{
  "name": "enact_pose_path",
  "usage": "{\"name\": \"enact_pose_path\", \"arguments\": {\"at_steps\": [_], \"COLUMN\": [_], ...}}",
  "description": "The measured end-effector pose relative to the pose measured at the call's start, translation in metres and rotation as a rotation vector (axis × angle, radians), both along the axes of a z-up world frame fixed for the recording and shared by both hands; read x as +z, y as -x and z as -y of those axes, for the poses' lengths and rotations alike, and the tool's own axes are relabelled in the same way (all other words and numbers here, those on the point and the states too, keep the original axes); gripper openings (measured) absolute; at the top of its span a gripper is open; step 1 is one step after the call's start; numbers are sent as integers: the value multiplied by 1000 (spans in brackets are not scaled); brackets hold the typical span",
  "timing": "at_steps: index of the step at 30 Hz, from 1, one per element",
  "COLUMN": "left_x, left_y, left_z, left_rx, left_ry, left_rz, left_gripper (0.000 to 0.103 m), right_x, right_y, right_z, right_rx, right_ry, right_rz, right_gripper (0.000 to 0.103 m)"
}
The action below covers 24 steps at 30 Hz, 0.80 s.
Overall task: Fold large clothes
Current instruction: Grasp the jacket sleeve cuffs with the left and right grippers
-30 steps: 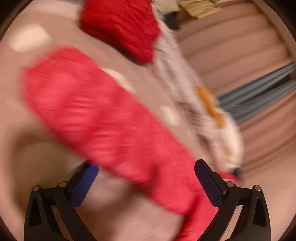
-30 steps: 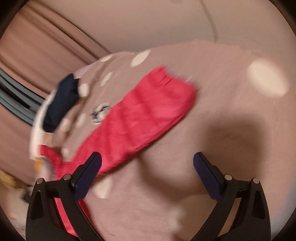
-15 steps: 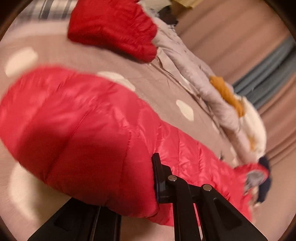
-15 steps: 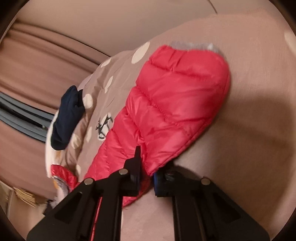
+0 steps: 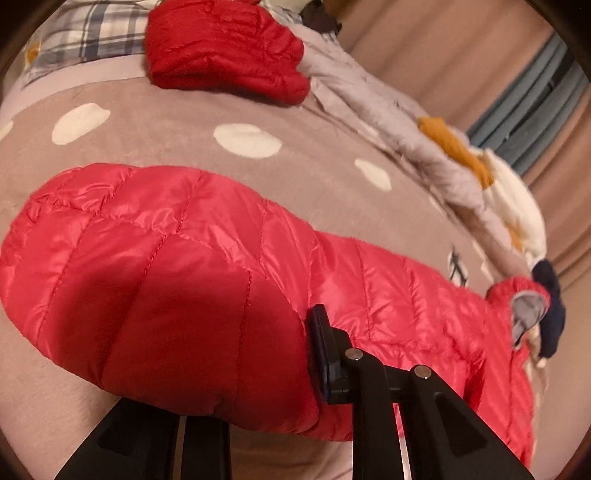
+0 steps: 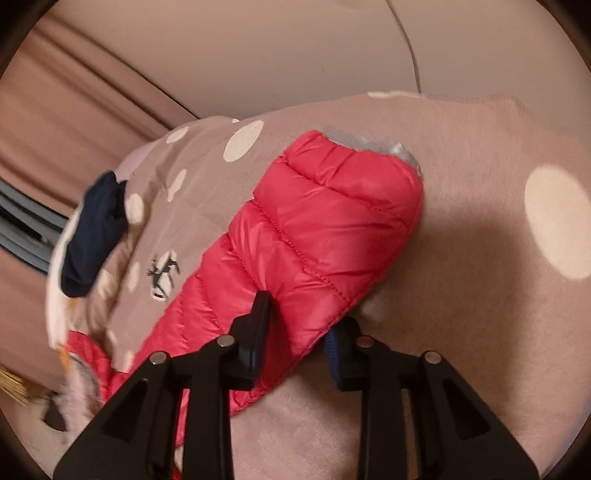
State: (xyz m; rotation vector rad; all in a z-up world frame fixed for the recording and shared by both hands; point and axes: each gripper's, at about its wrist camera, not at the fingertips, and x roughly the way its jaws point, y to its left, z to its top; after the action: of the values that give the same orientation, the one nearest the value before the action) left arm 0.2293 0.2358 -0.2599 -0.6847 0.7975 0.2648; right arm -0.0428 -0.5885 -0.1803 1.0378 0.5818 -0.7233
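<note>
A red quilted puffer jacket (image 5: 192, 258) lies folded into a long strip across a brown bedspread with white dots (image 5: 243, 140). My left gripper (image 5: 280, 350) is shut on the jacket's near edge; only its right finger (image 5: 325, 350) shows, the other is under the fabric. In the right wrist view the same jacket (image 6: 317, 229) runs away from me, its grey lining showing at the far end. My right gripper (image 6: 299, 332) is shut on the jacket's near edge, fabric pinched between both pads.
A second folded red jacket (image 5: 225, 48) lies at the far side of the bed by a plaid pillow (image 5: 88, 33). A heap of grey, mustard and white clothes (image 5: 436, 147) lines the right edge. A navy garment (image 6: 96, 236) sits near the curtain.
Both grippers were open above the jacket a second ago. They have since come down and shut on its near edge, and have held there for the last half second.
</note>
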Motion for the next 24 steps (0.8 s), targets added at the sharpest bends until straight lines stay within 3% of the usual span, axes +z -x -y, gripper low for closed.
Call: {"name": "enact_pose_path", "arguments": {"at_steps": [2,7,13,18,20,24], "left_x": [0,13,27,24,17,14], "left_y": [-4,-6,1,1,0,5], "left_z": [-1,17,27,27,21,5], "left_rx": [14,-2,26,42,48,133], "left_ry": [16,-144,-215,-232,-205,-161], "left_rz": [-11,-16,-5,-31,-53,-93], "left_gripper": [20,20,20,20,21,36], "right_x": [-3,8,77,138,153,158], "right_y": [2,-5,-34,-73,-94,-132], "right_z": [-1,-9,-49,-119,-156,-225], "right_rx": [-6,49,163,325,400,535], "right_ry": [-1,62,334,464,496,527], "right_rz": [23,-29,-97,45,90,141], "right_gripper": [29,14,11,10,10,10]}}
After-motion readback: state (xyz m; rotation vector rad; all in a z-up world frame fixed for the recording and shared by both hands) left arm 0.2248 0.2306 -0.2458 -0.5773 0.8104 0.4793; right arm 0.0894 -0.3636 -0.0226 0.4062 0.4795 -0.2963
